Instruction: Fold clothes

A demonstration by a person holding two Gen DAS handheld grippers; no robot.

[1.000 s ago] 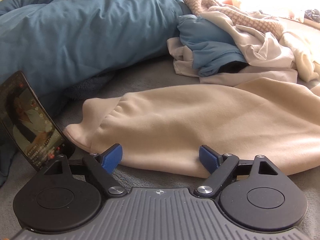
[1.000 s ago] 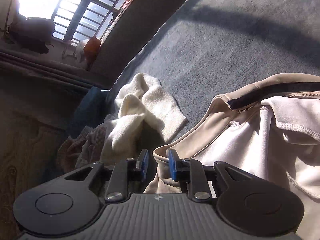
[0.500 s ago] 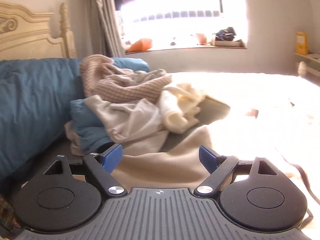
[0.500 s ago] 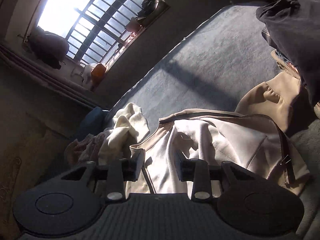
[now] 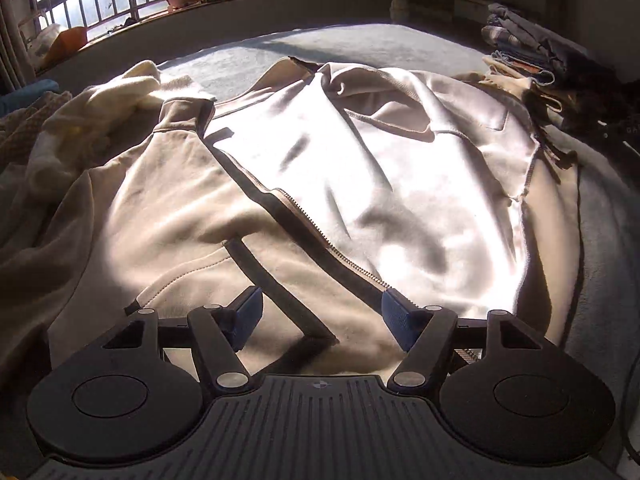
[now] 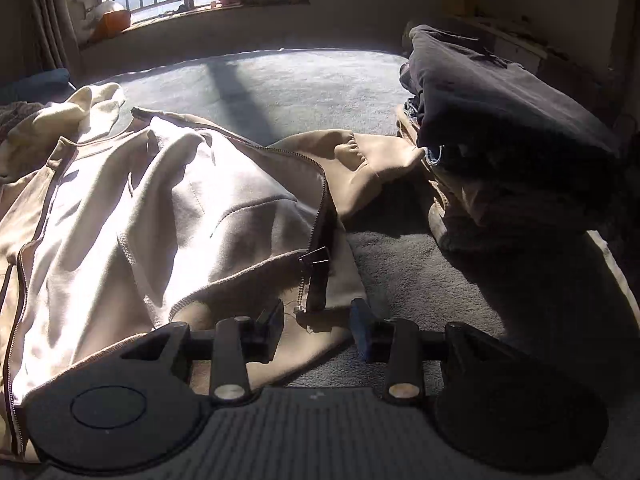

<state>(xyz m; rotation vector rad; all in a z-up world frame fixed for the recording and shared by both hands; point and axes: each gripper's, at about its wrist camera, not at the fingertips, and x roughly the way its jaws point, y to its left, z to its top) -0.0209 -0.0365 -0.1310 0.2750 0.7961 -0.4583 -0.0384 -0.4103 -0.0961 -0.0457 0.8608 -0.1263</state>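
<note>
Beige zip jacket spread open on the grey bed cover, both grippers over its near hem.

Left wrist view: the left gripper (image 5: 322, 316) hovers above the jacket (image 5: 168, 216), its blue pads (image 5: 248, 318) spread apart with nothing pinched between them, having just been closing; the left front panel, its dark pocket strip and the zipper (image 5: 320, 236) lie beneath, the pale lining (image 5: 400, 168) is sunlit, and crumpled cream clothes (image 5: 92, 120) sit at the far left. Right wrist view: the right gripper (image 6: 316, 330) hangs released over the hem corner of the jacket (image 6: 332, 336), jaws parted after just opening, the zipper end (image 6: 314, 258) just ahead; a folded clothes stack (image 6: 500, 136) stands at the right on the bed cover (image 6: 280, 84).
</note>
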